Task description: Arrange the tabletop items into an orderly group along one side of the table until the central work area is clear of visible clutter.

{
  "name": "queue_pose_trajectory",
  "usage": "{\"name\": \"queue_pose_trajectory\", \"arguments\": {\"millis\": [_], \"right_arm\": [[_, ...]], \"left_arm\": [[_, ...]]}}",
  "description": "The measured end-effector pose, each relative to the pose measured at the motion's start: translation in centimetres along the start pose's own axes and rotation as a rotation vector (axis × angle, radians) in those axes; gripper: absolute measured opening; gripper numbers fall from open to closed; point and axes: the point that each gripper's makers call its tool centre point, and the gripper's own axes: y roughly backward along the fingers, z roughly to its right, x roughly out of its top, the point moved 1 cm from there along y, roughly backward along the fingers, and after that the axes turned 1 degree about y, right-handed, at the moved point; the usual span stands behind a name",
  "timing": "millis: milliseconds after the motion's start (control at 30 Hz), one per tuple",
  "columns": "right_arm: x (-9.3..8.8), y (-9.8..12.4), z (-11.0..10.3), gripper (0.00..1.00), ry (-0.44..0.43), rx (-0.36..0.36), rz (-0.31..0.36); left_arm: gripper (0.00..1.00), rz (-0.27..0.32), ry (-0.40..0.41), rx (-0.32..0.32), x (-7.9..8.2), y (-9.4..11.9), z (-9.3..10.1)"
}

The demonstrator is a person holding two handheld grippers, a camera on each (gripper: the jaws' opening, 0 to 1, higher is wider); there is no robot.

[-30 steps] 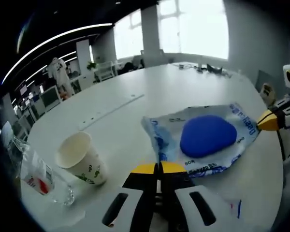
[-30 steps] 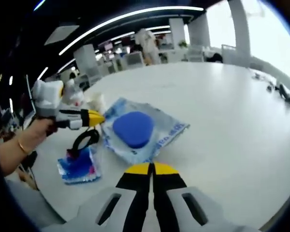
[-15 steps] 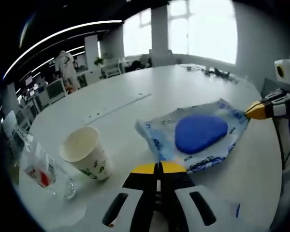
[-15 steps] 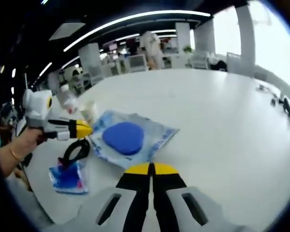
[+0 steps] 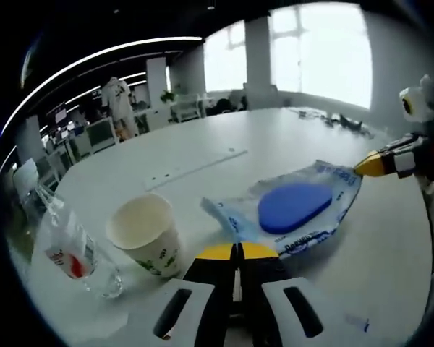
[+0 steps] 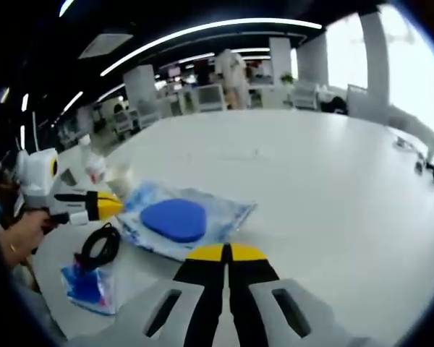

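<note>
**Both grippers pressed together over a cluttered near edge**

In the left gripper view our left gripper [image 5: 238, 253] has its yellow-tipped jaws pressed together, holding nothing, above the white table [image 5: 202, 144]. Just ahead lies a clear plastic bag [image 5: 289, 210] with a blue pad [image 5: 293, 204] inside it. A paper cup [image 5: 148, 235] stands upright to its left, near but apart from the bag, and a plastic bottle [image 5: 76, 253] lies tilted beyond the cup, close to the table's near edge.

In the right gripper view our right gripper [image 6: 226, 253] is likewise closed and empty. To the bag's left sit a black cable loop [image 6: 98, 246] and a small blue packet [image 6: 87, 287], near the table's edge.

The far half of the table lies open, leaving wide room to move. The items cluster along the near side, none touching either gripper.
</note>
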Motion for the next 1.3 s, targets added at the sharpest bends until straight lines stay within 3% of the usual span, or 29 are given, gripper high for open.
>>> {"name": "queue_pose_trajectory", "arguments": {"millis": [333, 700, 1300], "right_arm": [[1.8, -3.2, 0.9, 0.00, 0.053, 0.018, 0.013], [1.9, -6.1, 1.6, 0.00, 0.068, 0.050, 0.025], [-1.3, -8.4, 3.0, 0.00, -0.012, 0.080, -0.012]], "left_arm": [[0.00, 0.015, 0.045, 0.043, -0.1, -0.9, -0.7], [0.00, 0.021, 0.087, 0.114, -0.6, -2.3, -1.7], [0.00, -0.014, 0.169, 0.150, -2.7, -3.8, -1.9]]}}
